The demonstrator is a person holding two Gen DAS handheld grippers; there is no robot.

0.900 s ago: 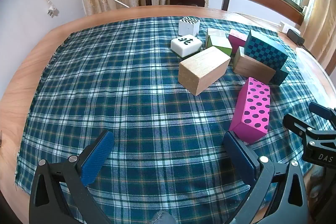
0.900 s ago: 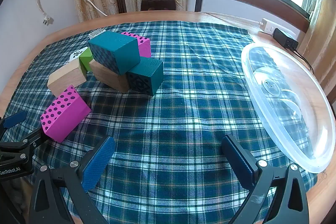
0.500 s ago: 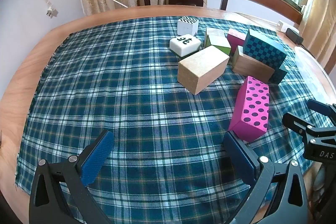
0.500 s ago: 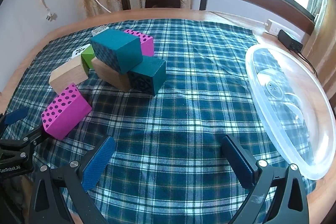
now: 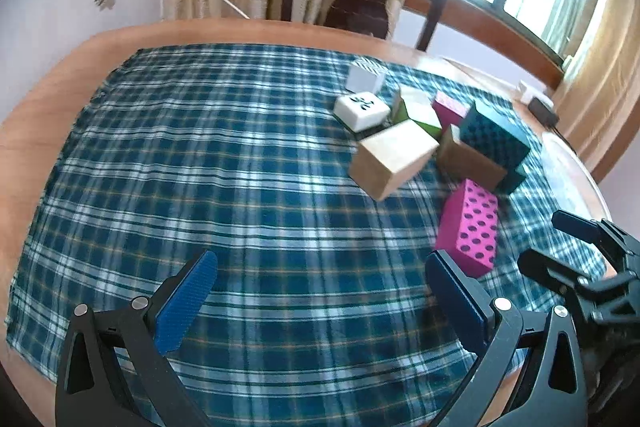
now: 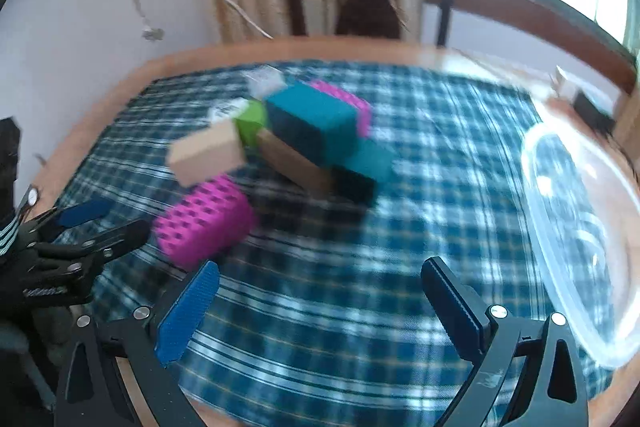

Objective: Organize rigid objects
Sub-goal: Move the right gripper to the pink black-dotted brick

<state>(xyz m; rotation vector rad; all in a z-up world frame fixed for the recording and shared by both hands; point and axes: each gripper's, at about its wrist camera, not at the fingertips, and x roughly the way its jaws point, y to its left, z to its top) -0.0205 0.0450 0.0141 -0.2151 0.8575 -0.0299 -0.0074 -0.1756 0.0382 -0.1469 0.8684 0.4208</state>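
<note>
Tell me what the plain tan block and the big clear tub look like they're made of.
Tan block: looks like unfinished wood, matte pale tan faces with no paint or pattern, though the grain is too soft to confirm. Clear tub: looks like thin transparent plastic, glossy, with window glare on it and the plaid cloth visible through it.

Little here can be read. The flat white rounded block (image 5: 362, 111), lying at the far side of the block cluster on the plaid cloth, bears a dark printed mark on its top face (a character or ornament, too blurred to make out). No other lettering, brand or number is legible in either view.
</note>
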